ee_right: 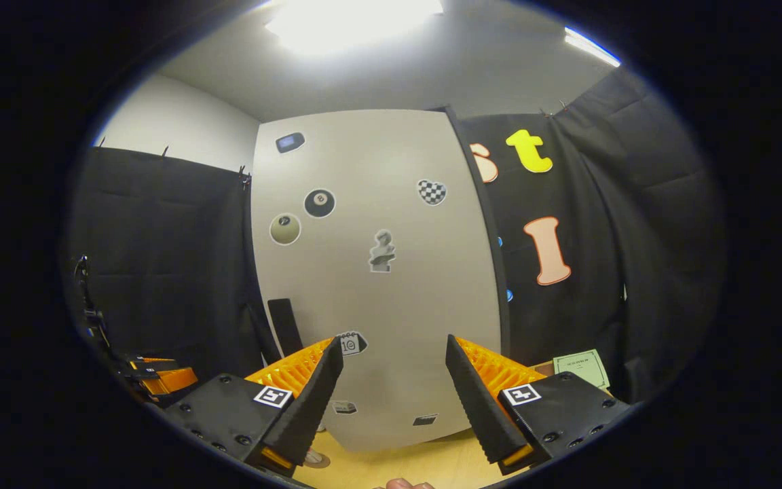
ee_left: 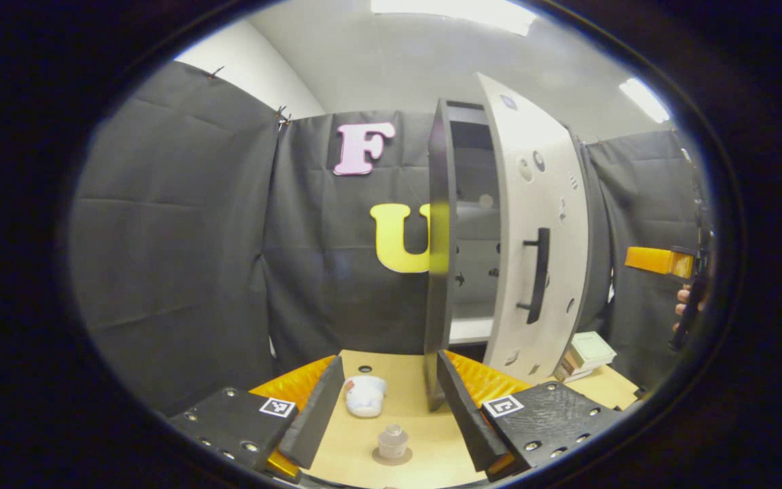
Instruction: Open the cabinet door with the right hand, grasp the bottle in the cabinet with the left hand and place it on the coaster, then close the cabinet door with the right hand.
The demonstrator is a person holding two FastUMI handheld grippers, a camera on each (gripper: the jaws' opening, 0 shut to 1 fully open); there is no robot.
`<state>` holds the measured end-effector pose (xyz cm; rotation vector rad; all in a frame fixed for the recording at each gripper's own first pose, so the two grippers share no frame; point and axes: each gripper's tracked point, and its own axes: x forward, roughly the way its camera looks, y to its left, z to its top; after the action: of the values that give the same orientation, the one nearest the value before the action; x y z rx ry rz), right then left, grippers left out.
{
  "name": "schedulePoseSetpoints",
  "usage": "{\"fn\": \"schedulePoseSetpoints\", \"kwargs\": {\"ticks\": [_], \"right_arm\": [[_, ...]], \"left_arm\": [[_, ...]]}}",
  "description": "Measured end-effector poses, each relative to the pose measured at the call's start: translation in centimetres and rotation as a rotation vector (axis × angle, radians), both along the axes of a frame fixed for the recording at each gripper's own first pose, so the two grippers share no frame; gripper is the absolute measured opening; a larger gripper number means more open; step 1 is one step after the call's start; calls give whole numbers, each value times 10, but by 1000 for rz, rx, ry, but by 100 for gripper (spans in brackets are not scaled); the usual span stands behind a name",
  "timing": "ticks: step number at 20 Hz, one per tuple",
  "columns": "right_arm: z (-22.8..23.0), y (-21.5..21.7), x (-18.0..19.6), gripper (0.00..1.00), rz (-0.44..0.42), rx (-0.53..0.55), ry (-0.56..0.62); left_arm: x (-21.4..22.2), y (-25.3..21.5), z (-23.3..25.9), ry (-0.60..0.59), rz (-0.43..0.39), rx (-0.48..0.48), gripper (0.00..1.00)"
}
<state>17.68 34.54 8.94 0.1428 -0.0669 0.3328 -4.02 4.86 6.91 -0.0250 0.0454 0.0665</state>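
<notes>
A small clear bottle (ee_left: 392, 440) stands upright on a round brown coaster (ee_left: 381, 459) on the wooden table. It is low between the spread fingers of my left gripper (ee_left: 387, 361), which is open and not touching it. Behind stands the dark cabinet (ee_left: 440, 258); its white door (ee_left: 533, 204) with a black handle (ee_left: 537, 275) is swung partly open. My right gripper (ee_left: 662, 261), held by a hand, hangs right of the door. In the right gripper view the right gripper (ee_right: 391, 343) is open and faces the stickered outer face of the door (ee_right: 377, 204), with the handle (ee_right: 286, 326) to its left.
A crumpled white object (ee_left: 365, 396) lies on the table (ee_left: 418, 380) just beyond the bottle. A stack of boxes (ee_left: 584, 354) sits right of the cabinet, and a green card (ee_right: 581, 367) lies on the right. The left gripper (ee_right: 157, 377) shows at the far left edge.
</notes>
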Motion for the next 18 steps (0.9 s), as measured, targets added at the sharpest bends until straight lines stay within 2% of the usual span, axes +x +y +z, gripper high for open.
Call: {"fn": "schedulePoseSetpoints", "kwargs": {"ticks": [7, 10, 14, 18], "right_arm": [[13, -113, -1, 97, -152, -80, -57], [0, -153, -8, 97, -179, -91, -22], [-6, -200, -8, 98, -200, -120, 6], [-13, -223, -5, 98, -196, -98, 43]], "left_arm": [[5, -48, 25, -79, -5, -115, 83], [4, -62, 37, -134, -16, -139, 83], [2, -85, 47, -177, -18, -100, 84], [-3, -105, 56, -210, -11, -86, 83]]}}
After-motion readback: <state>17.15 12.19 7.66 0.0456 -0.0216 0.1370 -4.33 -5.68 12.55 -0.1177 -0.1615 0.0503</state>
